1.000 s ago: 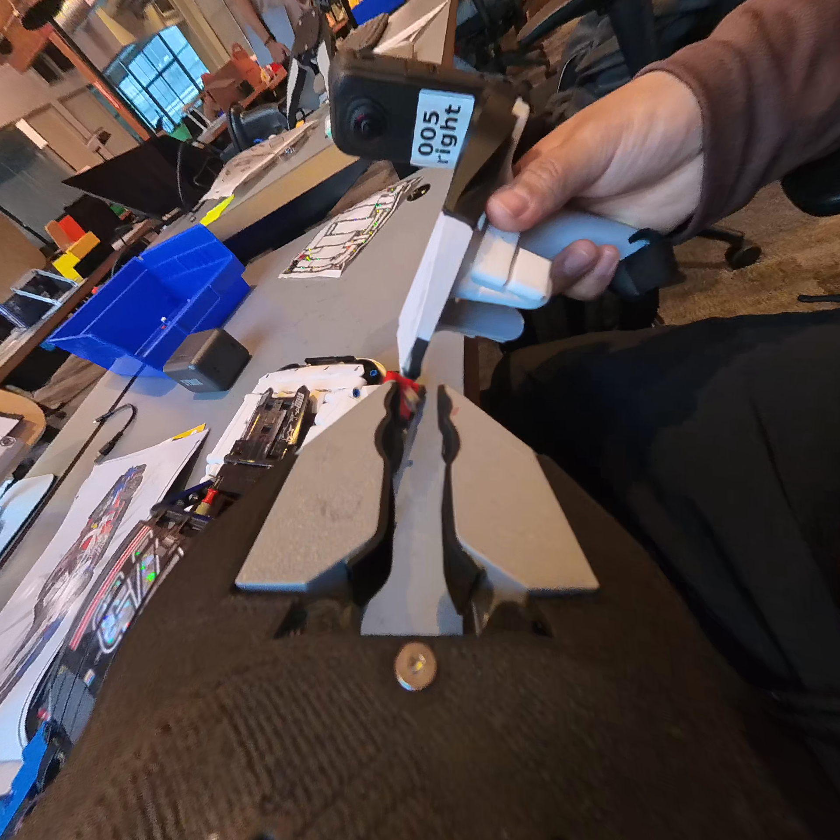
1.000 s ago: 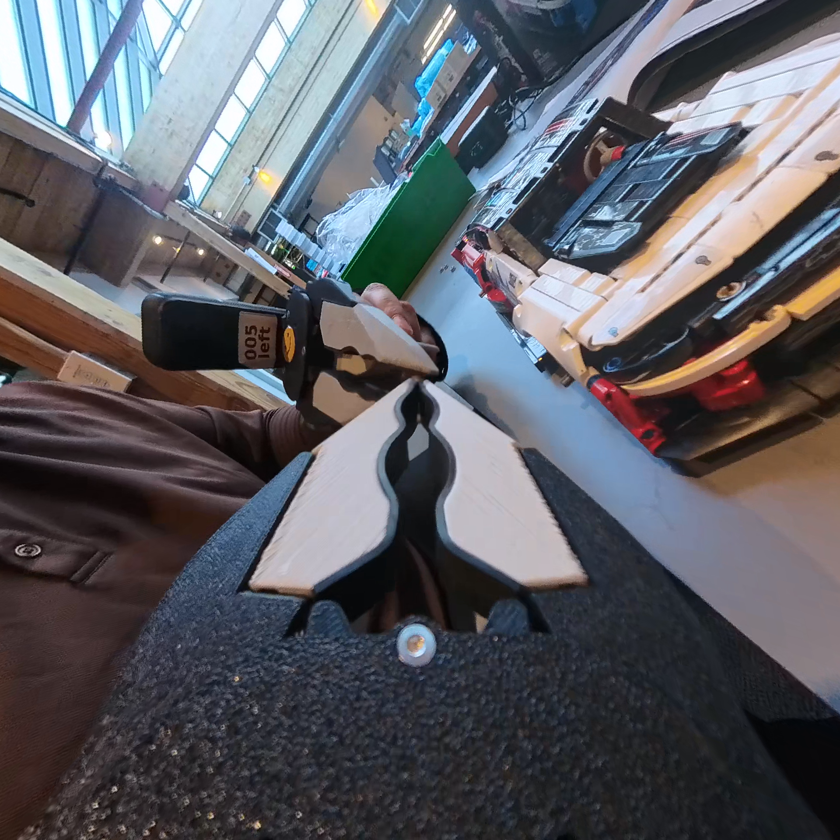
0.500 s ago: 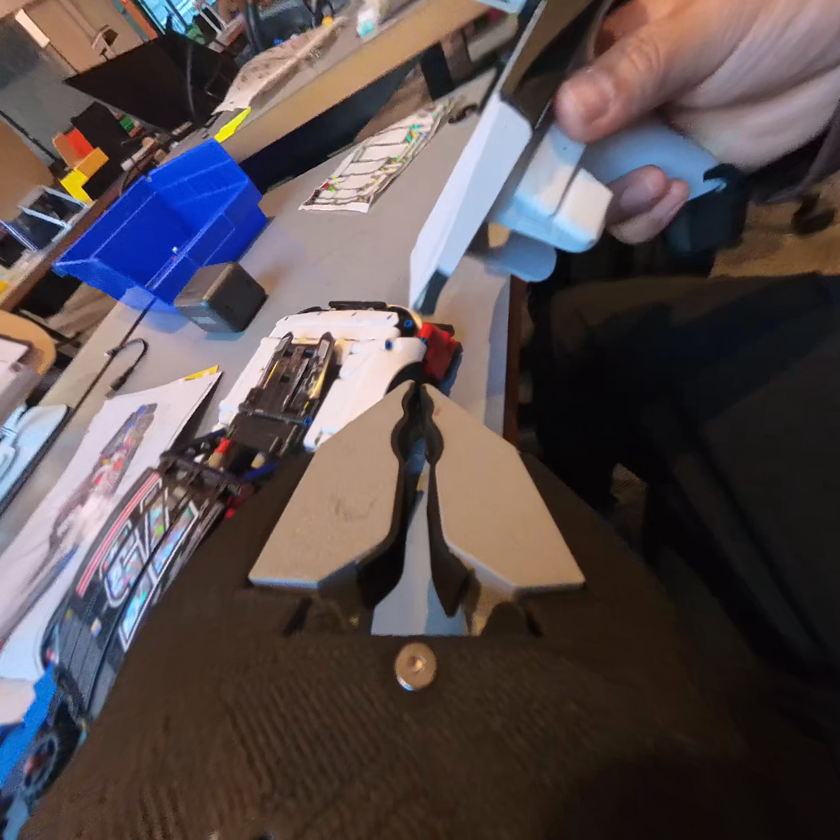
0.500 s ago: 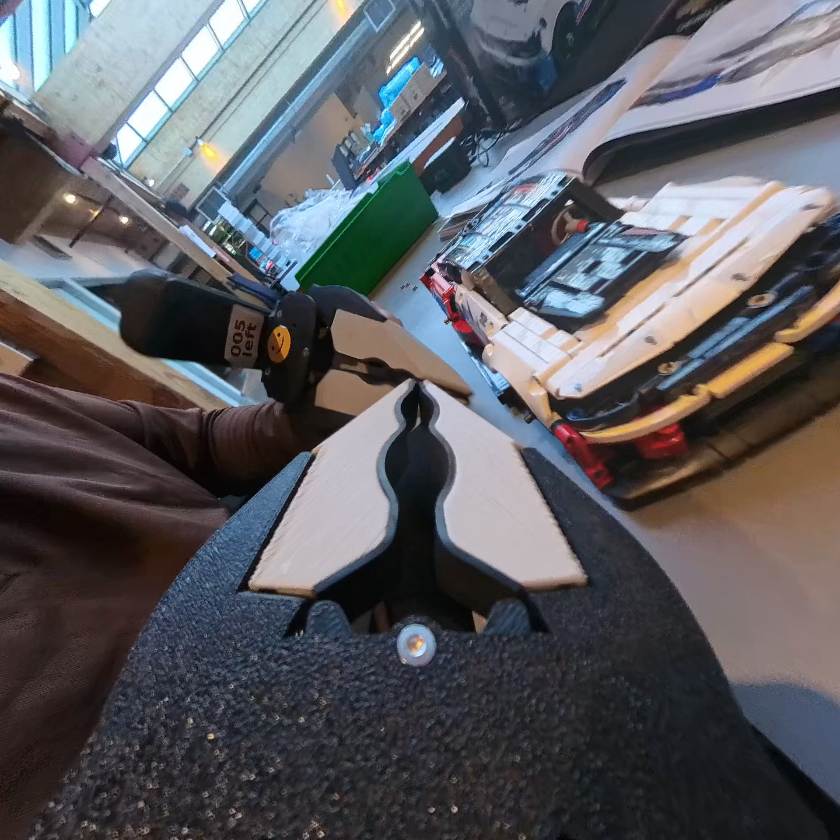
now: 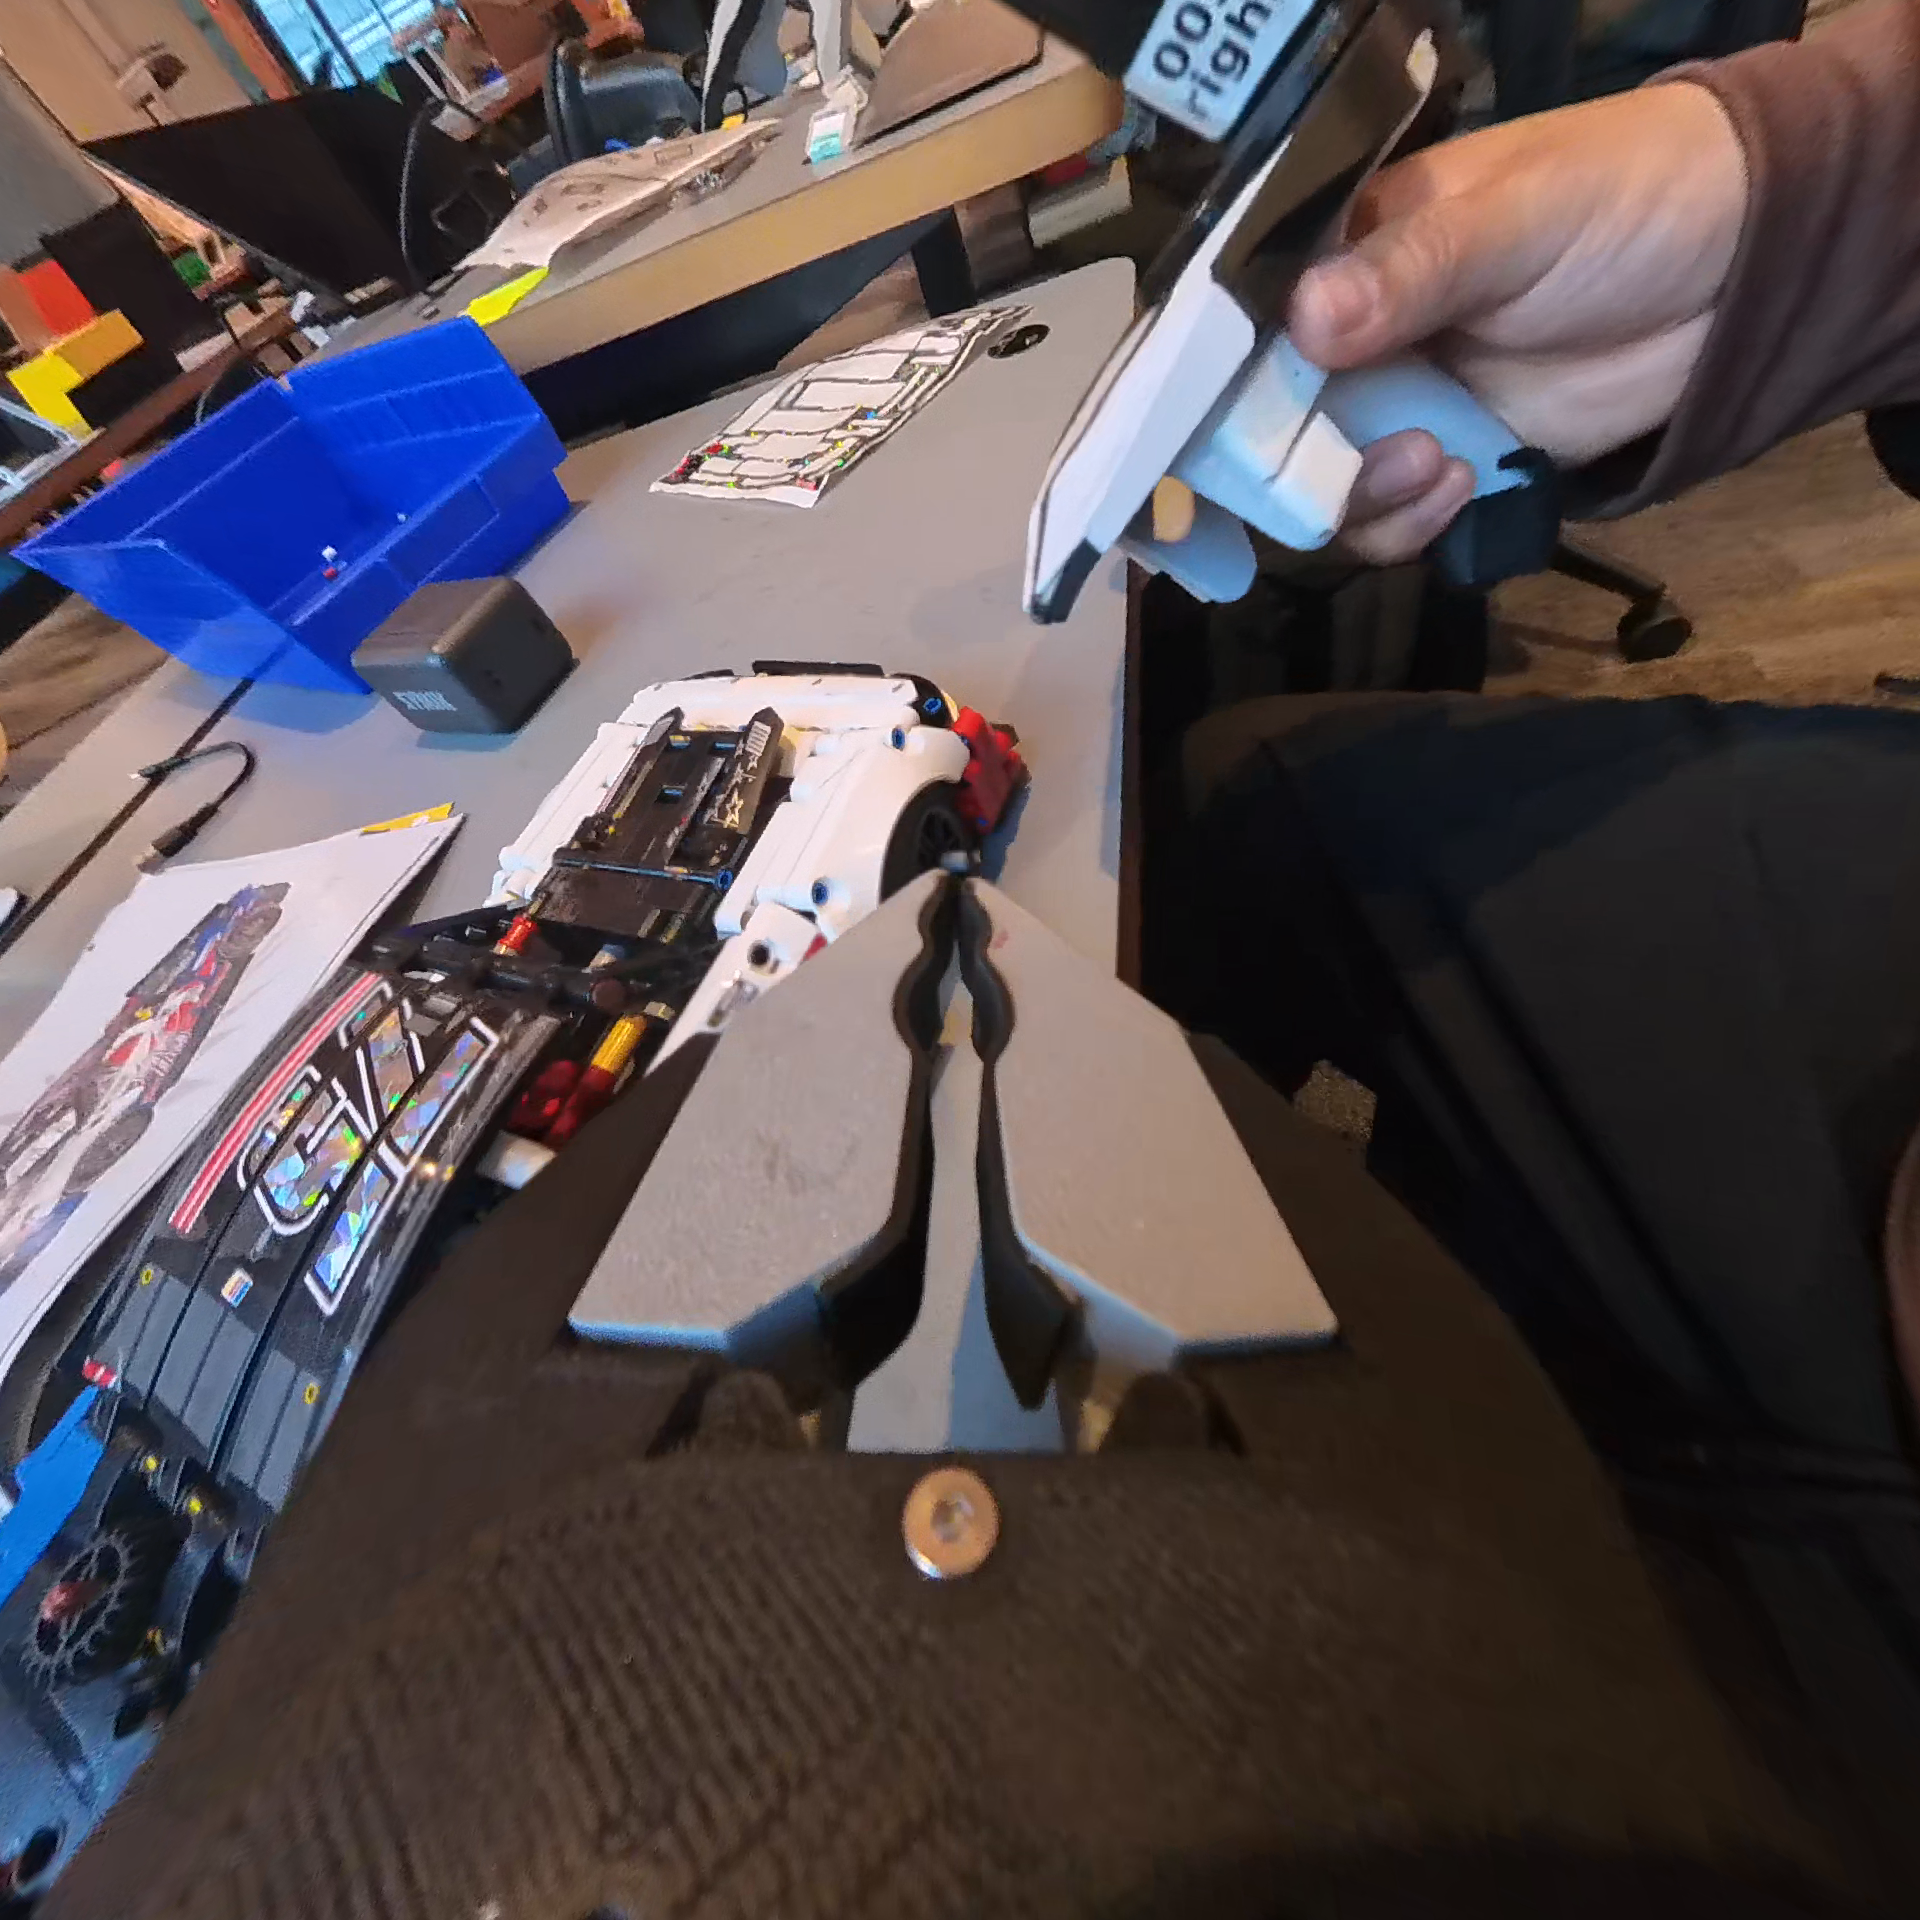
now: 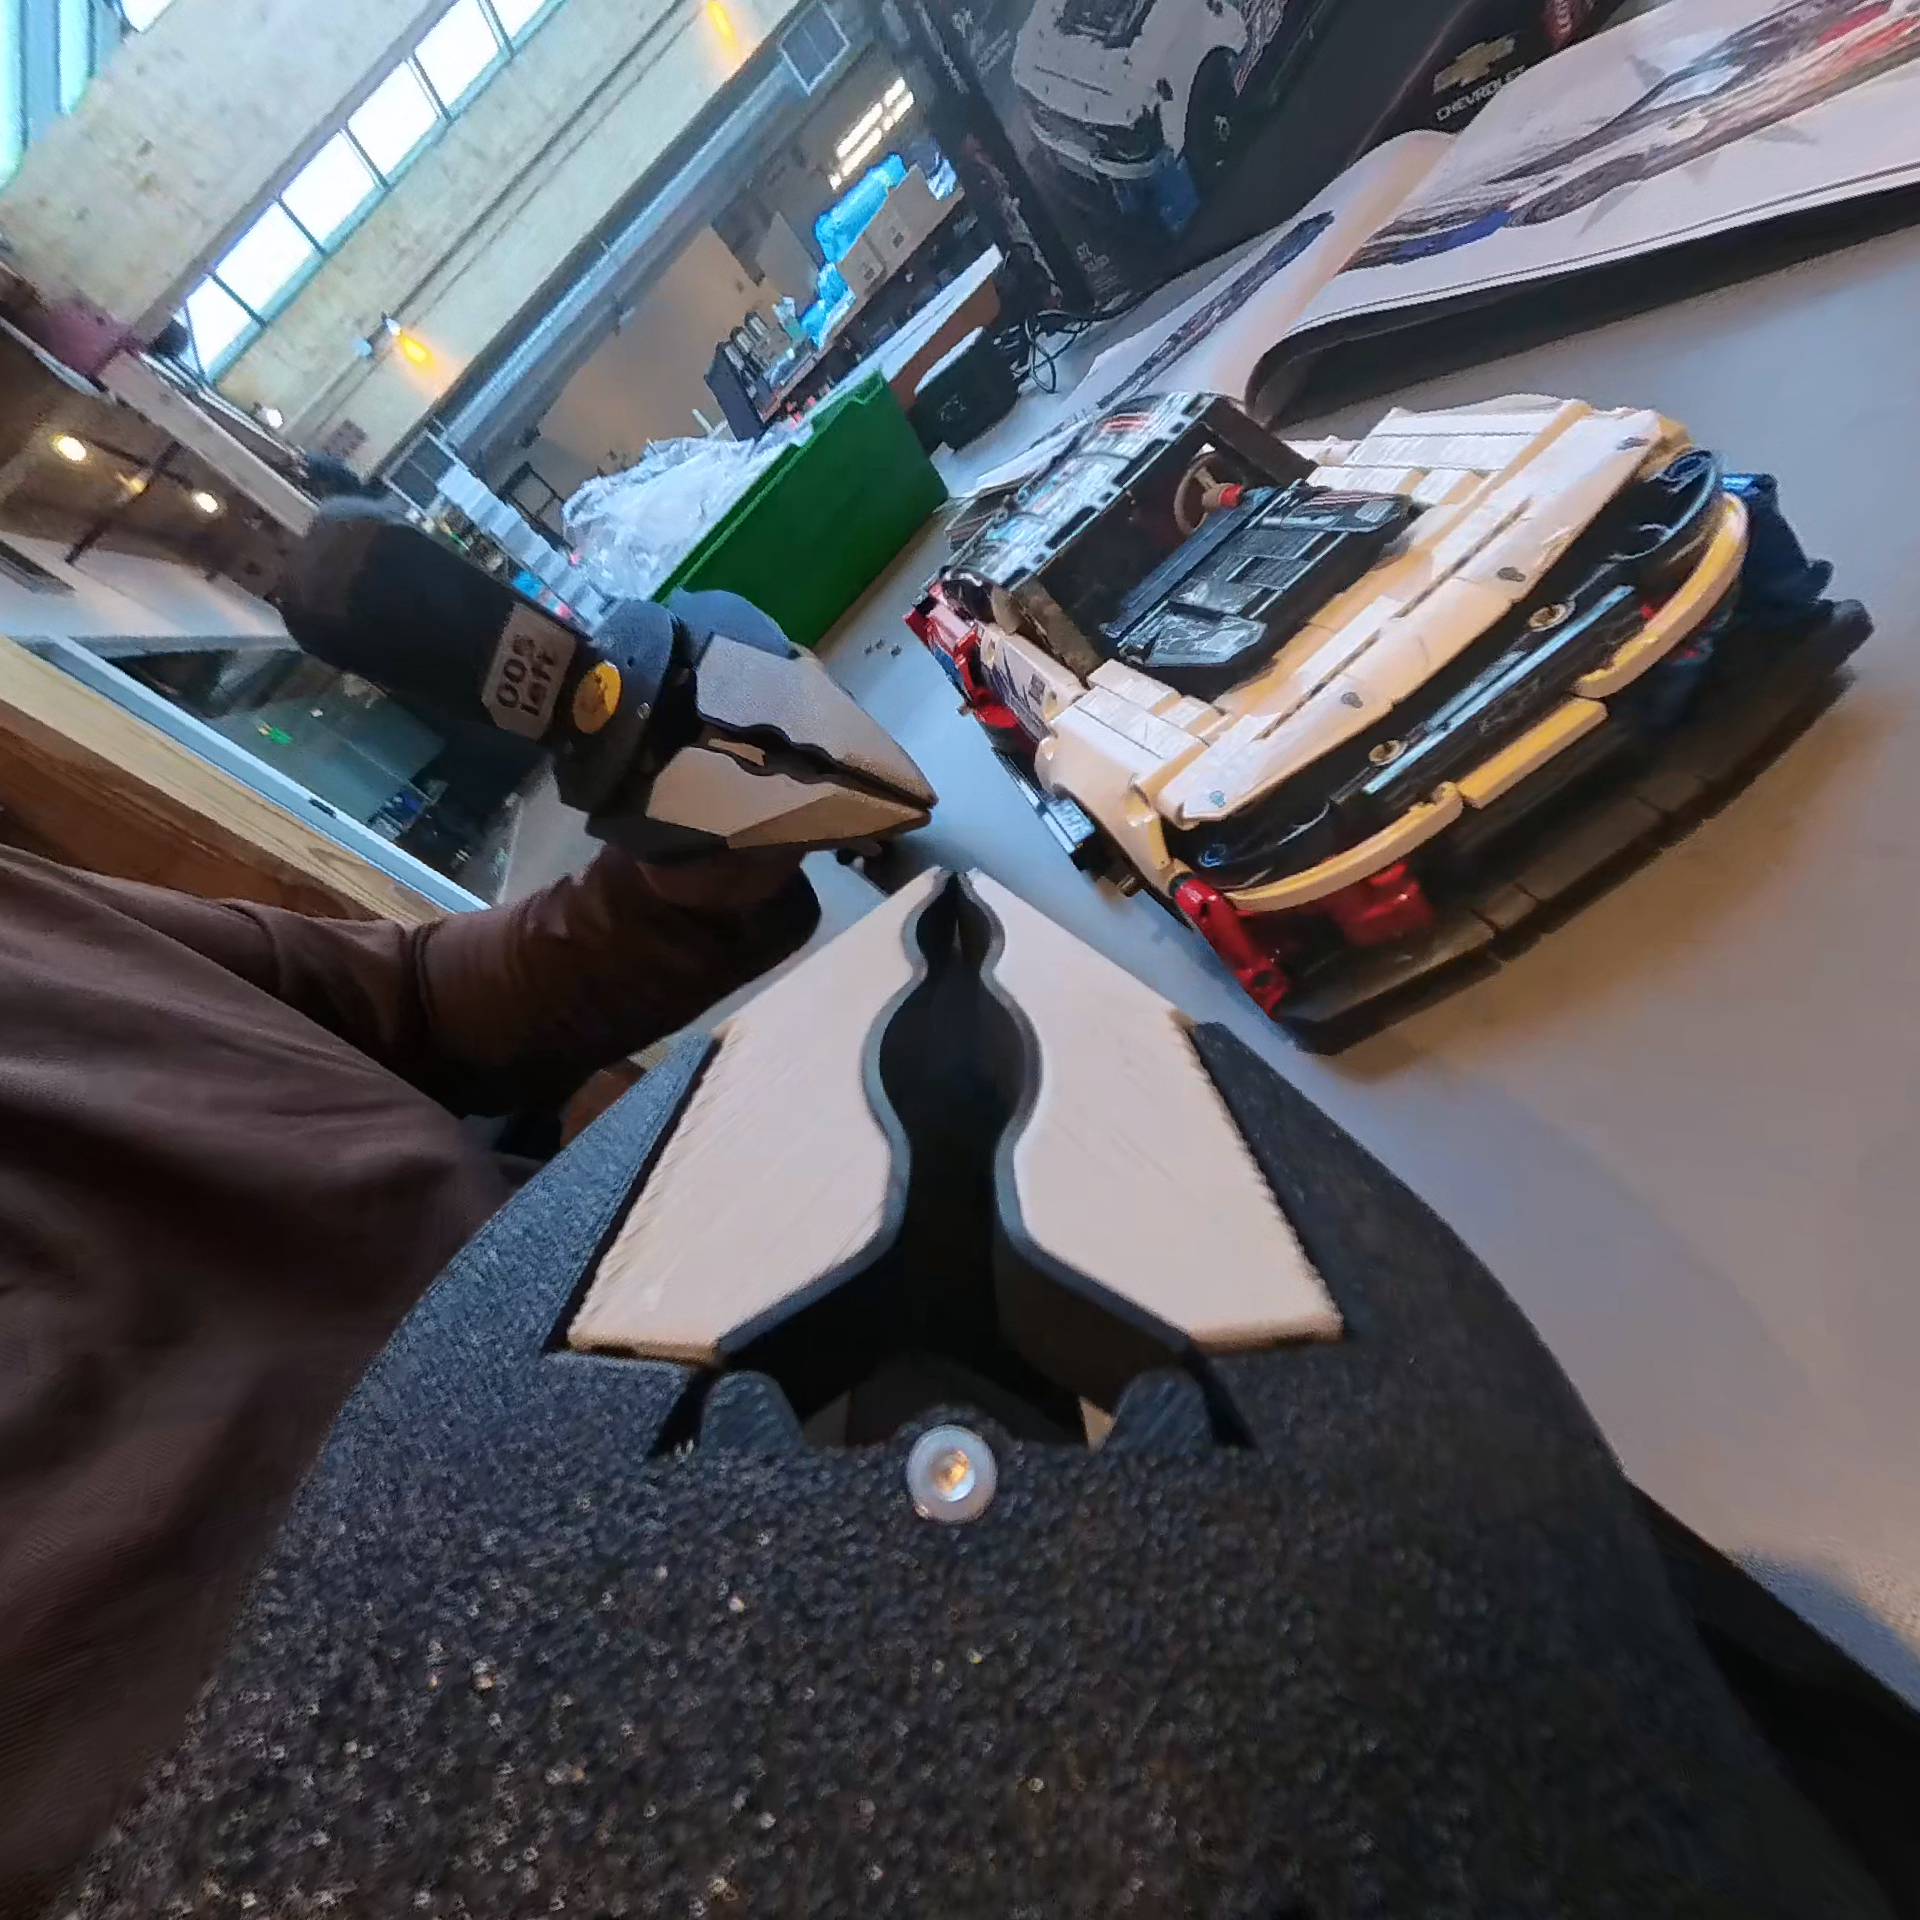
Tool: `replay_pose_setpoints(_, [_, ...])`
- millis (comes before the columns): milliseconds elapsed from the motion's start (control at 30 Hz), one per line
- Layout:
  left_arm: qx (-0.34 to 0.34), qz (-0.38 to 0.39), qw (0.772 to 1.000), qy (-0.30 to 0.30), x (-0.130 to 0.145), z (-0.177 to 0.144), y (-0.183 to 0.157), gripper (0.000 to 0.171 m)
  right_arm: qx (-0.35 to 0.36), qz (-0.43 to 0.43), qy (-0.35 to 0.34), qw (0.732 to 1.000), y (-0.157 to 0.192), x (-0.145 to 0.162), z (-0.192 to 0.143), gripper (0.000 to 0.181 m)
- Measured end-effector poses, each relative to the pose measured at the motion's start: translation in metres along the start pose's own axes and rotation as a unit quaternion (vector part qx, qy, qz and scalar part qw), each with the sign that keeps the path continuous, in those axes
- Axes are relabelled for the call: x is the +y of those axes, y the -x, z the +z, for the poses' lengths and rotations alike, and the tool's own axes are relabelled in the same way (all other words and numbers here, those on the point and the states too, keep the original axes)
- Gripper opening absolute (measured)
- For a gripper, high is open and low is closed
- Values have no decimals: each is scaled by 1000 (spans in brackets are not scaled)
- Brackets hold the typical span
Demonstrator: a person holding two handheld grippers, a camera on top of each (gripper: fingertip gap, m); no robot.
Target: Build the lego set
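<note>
Both grippers now clear of the lego car (image 5: 748, 821), fingers closed, empty, car beyond them.

One white-and-black brick-built model car (image 5: 769, 800) is sitting on the grey counter (image 5: 727, 582). Two blue plastic bins (image 5: 301, 499), one small black box (image 5: 468, 655) and one printed sticker sheet (image 5: 842, 416) are lying nearby. One open instruction booklet (image 5: 177, 997) is lying beside the car.

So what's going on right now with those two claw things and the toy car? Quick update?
Left gripper shut, empty, above the table edge. Right gripper shut, empty, held off the table. White-and-black brick-built car untouched on the grey table. Nothing in the way.
</note>
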State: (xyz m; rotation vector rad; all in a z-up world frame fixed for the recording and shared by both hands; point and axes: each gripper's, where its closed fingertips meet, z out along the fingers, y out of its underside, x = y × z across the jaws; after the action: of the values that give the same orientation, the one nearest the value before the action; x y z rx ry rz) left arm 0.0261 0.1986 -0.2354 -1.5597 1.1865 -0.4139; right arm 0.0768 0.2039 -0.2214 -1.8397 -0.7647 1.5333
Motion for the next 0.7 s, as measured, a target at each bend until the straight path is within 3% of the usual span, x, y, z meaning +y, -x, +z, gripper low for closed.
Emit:
replay_pose_setpoints(33, [-1,-2,1000,9,3,-3,0,0,6,-10,7,1000,0,2,1,0])
replay_pose_setpoints(200, [-52,-46,998,1,4,-54,29,0,44,-62,23,997,-6,5,-1,0])
replay_pose_setpoints(333, [-99,-71,993,7,5,-100,32,14,74,-121,13,990,-2,-4,-6,5])
replay_pose_setpoints(533, [-159,-104,982,0,4,-145,-18,38,107,-265,5,958,32,-7,-6,9])
replay_pose_setpoints(600, [-189,-114,975,-5,7,-161,-37,46,110,-311,18,944,42,5,-5,11])
replay_pose_setpoints(700, [-232,-152,960,-24,16,-185,-70,56,114,-348,48,929,49,37,-4,32])
